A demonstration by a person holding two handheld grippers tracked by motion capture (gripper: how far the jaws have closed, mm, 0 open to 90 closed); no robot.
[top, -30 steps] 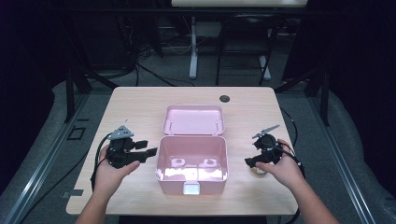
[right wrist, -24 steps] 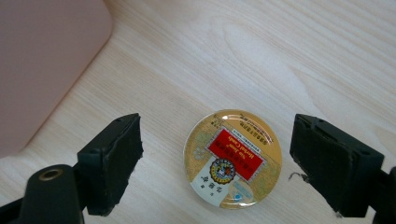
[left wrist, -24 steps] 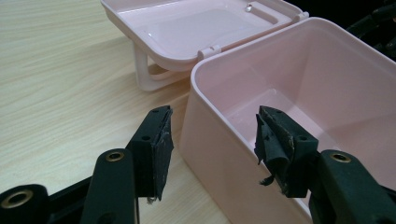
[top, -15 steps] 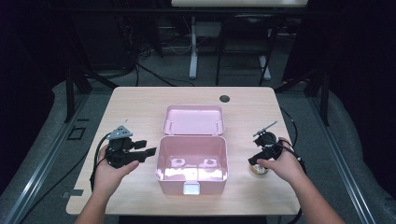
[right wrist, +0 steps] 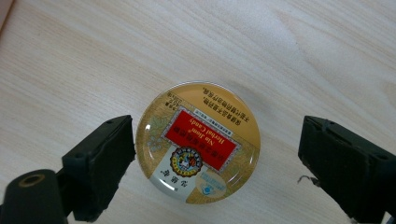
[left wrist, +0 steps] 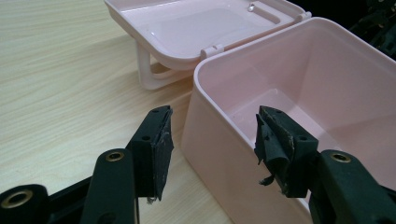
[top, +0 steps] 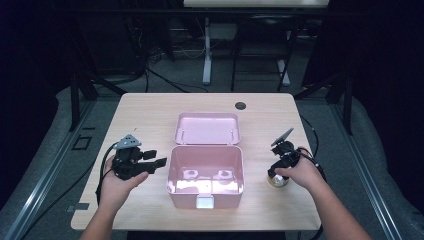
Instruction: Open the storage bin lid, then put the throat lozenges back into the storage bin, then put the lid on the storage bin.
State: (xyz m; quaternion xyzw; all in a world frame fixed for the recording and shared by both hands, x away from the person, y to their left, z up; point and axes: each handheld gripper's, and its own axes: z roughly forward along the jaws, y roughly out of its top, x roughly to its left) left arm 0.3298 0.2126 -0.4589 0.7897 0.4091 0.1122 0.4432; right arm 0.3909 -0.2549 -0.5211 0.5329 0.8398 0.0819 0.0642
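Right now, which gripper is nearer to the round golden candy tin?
Right. The right gripper straddles the round golden candy tin, jaws open; the left gripper waits across the pink plastic box.

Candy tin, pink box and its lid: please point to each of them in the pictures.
Candy tin (right wrist: 198,142): right gripper view, on the red label of its round top.
Pink box (top: 205,169): high view, on its inside floor.
Lid (top: 208,128): high view, on the open lid's inner face.
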